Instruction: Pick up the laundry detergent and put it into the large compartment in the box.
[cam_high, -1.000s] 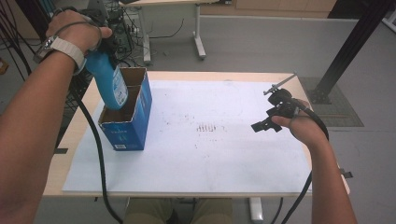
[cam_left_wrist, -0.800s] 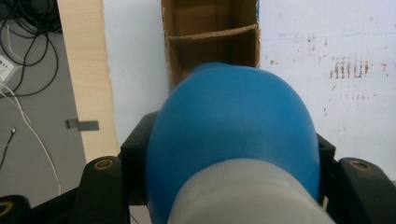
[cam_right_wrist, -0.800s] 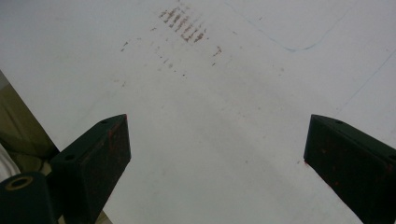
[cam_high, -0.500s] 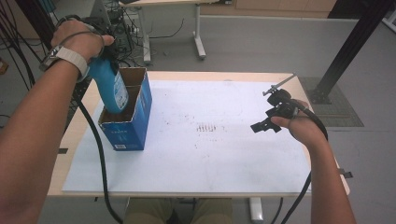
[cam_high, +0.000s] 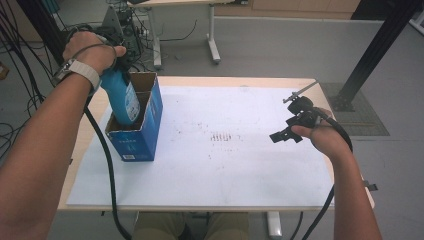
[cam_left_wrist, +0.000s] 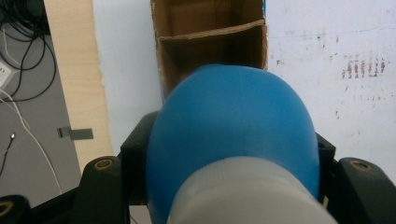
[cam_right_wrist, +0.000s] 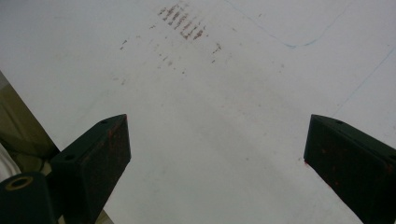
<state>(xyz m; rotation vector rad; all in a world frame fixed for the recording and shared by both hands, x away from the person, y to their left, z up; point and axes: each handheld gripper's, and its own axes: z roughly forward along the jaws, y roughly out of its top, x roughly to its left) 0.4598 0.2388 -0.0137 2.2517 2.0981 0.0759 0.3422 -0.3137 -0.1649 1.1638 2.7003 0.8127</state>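
White sheet-covered wooden table (cam_high: 240, 175): work surface under both grippers, faint brown smudges ahead of right gripper (cam_high: 286, 134).
Blue cardboard box, open-topped, divider inside (cam_high: 145, 127): directly below left gripper (cam_left_wrist: 224, 186); divider likely the obstacle for insertion.
Blue plastic bottle, white cap (cam_high: 120, 97): clamped in left gripper, base partly inside box, apparently for packing.
Right gripper: jaws wide apart, empty, hovering well clear of box.

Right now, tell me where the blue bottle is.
In the high view the blue bottle is at the table's left side, held by the left gripper, its lower end inside the near compartment of the blue cardboard box.
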